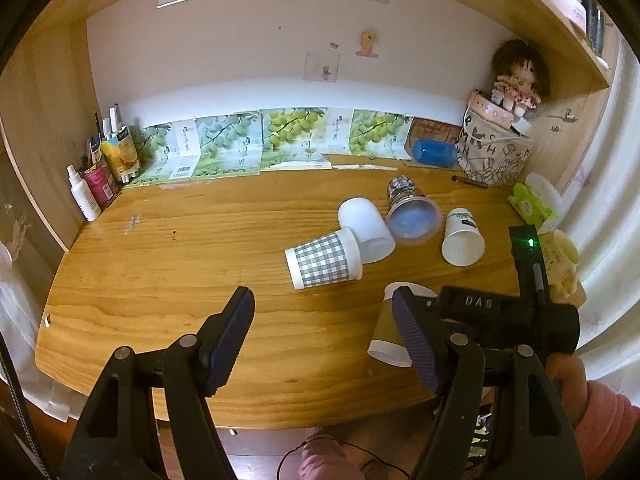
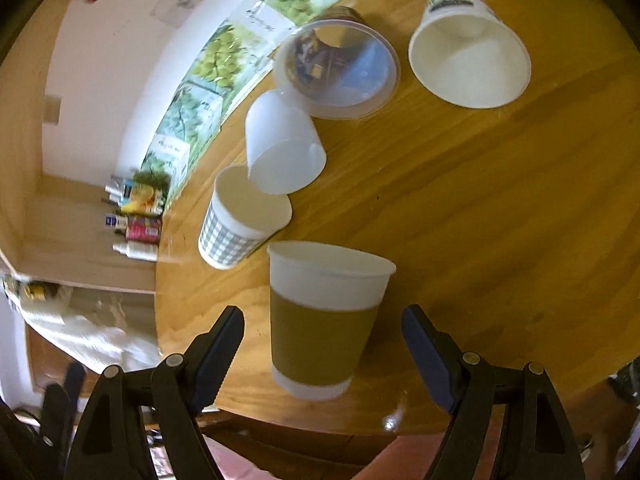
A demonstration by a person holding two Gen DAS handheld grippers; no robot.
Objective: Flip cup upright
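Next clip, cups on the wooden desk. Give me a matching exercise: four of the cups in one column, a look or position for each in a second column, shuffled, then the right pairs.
Things:
1. checked cup
2. brown-sleeved cup
3. clear plastic cup
4. frosted white cup

Descriptions:
A. see-through, wide rim, dark printed band near its base
B. between the open fingers of the right gripper
C. grey and white squares, lying on its side
D. plain, no print, lying between the checked cup and the clear one

Pairs: 1-C, 2-B, 3-A, 4-D
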